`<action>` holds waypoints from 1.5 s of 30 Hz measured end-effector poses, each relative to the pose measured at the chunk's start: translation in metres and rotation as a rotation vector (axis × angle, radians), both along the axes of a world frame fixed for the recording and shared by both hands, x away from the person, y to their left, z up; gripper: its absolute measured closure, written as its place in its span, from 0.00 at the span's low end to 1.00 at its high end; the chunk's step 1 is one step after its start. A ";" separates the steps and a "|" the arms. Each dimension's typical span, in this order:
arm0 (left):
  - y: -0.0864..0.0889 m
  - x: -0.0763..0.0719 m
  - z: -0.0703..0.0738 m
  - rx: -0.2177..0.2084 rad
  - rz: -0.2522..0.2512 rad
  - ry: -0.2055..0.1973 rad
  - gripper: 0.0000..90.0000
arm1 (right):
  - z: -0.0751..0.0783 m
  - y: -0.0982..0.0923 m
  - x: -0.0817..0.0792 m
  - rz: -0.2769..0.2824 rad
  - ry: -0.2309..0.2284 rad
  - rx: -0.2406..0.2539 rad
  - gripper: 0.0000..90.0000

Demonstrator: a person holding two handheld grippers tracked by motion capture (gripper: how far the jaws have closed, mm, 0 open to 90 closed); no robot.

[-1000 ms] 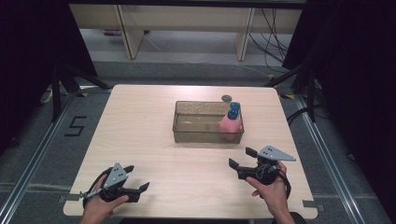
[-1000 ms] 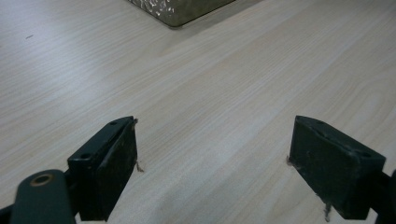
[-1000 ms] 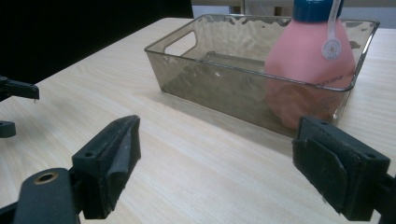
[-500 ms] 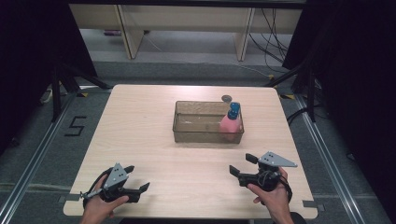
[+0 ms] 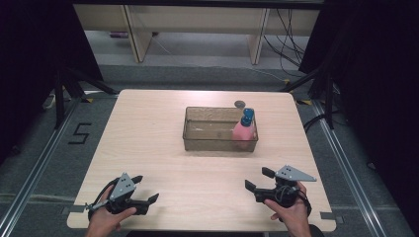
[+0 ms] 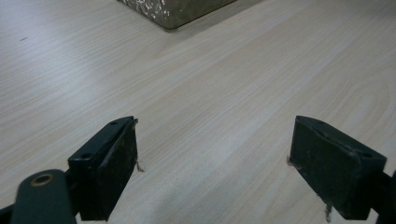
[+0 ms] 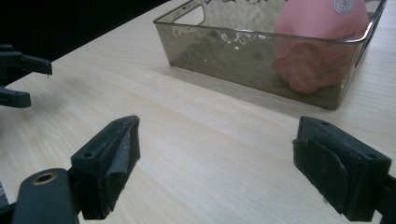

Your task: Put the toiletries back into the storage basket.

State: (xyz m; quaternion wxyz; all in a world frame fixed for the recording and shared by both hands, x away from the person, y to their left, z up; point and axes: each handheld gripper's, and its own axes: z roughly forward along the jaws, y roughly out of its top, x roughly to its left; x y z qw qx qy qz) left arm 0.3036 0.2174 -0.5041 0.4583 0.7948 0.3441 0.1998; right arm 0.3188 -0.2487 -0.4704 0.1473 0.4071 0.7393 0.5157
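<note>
I note the pink bottle (image 5: 244, 130) standing upright in the right end of the clear tray (image 5: 207, 143), ahead of my empty, wide-open right gripper (image 5: 257, 180), which is nearer than the equally open left gripper (image 5: 145, 190).

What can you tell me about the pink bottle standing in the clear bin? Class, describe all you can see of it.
The pink plastic bottle with a blue pump top stands upright in the right end of the clear, smoke-tinted rectangular plastic bin, close to its right wall. In the right gripper view its rounded pink body shows through the near wall, with faint print on it and a small round sticker higher up. Neither gripper touches it.
</note>
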 end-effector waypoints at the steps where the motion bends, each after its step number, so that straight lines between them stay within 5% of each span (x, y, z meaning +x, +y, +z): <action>1: 0.000 0.000 0.000 0.003 -0.007 -0.008 0.16 | -0.001 0.001 0.000 0.005 -0.003 0.010 0.17; 12: -0.001 -0.001 0.000 -0.014 -0.019 -0.009 0.16 | -0.001 0.000 -0.006 -0.004 0.013 -0.015 0.17; 15: 0.001 -0.001 0.001 0.017 -0.029 -0.011 0.16 | -0.003 0.003 -0.007 -0.010 0.017 0.012 0.17; 17: 0.001 -0.001 0.001 0.010 -0.029 -0.011 0.16 | -0.003 0.001 -0.006 0.001 -0.005 -0.015 0.17; 19: 0.000 -0.001 0.001 0.000 -0.026 -0.012 0.16 | -0.003 0.002 -0.007 0.010 0.024 -0.006 0.17; 34: 0.000 0.000 -0.001 0.018 -0.027 -0.008 0.16 | -0.005 0.001 -0.006 0.014 0.023 -0.008 0.17; 37: 0.000 0.000 -0.002 0.027 -0.034 -0.006 0.16 | -0.007 0.005 -0.009 0.005 0.056 0.005 0.17; 45: 0.000 0.000 -0.001 0.029 -0.029 -0.007 0.16 | -0.009 0.004 -0.010 0.020 0.035 -0.035 0.17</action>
